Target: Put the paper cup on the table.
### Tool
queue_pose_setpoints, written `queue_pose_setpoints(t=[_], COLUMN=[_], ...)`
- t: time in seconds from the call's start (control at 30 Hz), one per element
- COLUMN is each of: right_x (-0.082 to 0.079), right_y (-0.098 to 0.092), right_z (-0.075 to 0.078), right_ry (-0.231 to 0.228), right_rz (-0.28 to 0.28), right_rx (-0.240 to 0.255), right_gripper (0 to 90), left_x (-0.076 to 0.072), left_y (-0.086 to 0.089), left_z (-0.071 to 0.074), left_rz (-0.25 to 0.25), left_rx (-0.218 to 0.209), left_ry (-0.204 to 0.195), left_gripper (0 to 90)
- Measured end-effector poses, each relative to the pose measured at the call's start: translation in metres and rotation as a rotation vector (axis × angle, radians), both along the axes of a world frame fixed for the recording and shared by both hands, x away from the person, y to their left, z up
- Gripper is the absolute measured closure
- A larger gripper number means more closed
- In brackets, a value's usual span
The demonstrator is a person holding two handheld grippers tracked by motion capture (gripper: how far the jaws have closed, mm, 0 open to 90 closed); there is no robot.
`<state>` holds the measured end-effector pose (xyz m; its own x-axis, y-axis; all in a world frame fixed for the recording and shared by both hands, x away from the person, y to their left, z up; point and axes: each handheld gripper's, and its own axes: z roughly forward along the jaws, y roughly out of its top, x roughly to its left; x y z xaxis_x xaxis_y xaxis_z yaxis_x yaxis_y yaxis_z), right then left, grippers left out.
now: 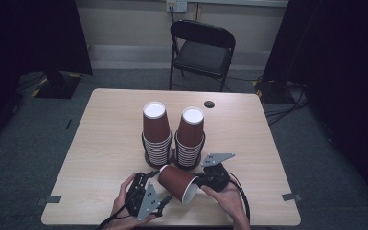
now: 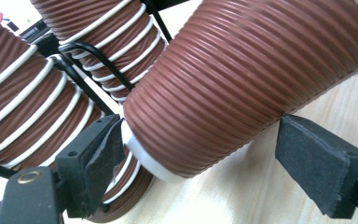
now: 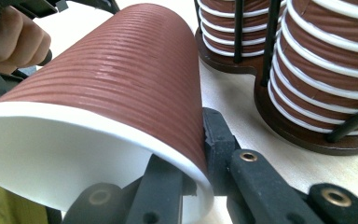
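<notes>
A ribbed brown paper cup (image 1: 177, 181) lies on its side just above the table, between my two grippers. My right gripper (image 1: 200, 182) is shut on its white rim, one jaw inside the mouth and one outside (image 3: 196, 154). My left gripper (image 1: 155, 184) is at the cup's closed end (image 2: 223, 84), which sits between the open jaws (image 2: 205, 154). One pad is close beside the cup's base and the other stands apart from the wall. Behind the cup are two stacks of upside-down brown cups (image 1: 155, 129) (image 1: 190, 134), each in a black wire holder.
The holders stand on dark wooden bases (image 3: 307, 130) in the middle of the light wooden table (image 1: 100, 143), close behind the held cup. A cable hole (image 1: 209, 104) is near the far edge. A black folding chair (image 1: 201, 48) stands beyond the table.
</notes>
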<state>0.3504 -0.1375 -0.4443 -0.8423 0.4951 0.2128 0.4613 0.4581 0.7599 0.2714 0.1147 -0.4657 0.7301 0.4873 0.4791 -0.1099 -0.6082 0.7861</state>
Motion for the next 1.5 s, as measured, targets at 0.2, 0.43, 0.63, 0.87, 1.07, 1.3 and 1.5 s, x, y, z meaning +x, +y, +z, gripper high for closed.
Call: queue_pose_setpoints(t=[0.2,0.43,0.63,0.87,1.07,1.3,1.5], right_x=[0.002,0.003,0.004,0.003,0.003,0.004,0.003], right_y=[0.002,0.003,-0.001,0.002,0.008,0.017,0.022], right_z=[0.004,0.008,0.011,0.011,0.012,0.013,0.012], right_ry=[0.000,-0.016,-0.026,-0.015,-0.005,0.004,0.012], right_rz=[-0.004,-0.012,-0.027,-0.020,-0.001,0.014,0.021], right_rx=[-0.027,-0.022,0.006,0.016,0.019,0.025,0.024], right_gripper=[85.6,85.9,88.1,88.3,88.4,88.3,88.3], left_x=[-0.001,-0.002,-0.002,0.001,0.002,0.002,0.001], left_y=[-0.004,-0.015,-0.017,-0.022,-0.026,-0.031,-0.036], left_z=[-0.002,0.000,0.000,0.000,0.000,0.002,0.002], left_rz=[0.010,-0.009,-0.015,-0.029,-0.027,-0.013,-0.024], left_rx=[0.013,0.082,0.083,0.111,0.093,0.085,0.086], left_ry=[-0.020,-0.050,-0.044,-0.057,-0.058,-0.069,-0.094], left_gripper=[14.2,9.0,16.0,15.2,10.6,8.1,7.0])
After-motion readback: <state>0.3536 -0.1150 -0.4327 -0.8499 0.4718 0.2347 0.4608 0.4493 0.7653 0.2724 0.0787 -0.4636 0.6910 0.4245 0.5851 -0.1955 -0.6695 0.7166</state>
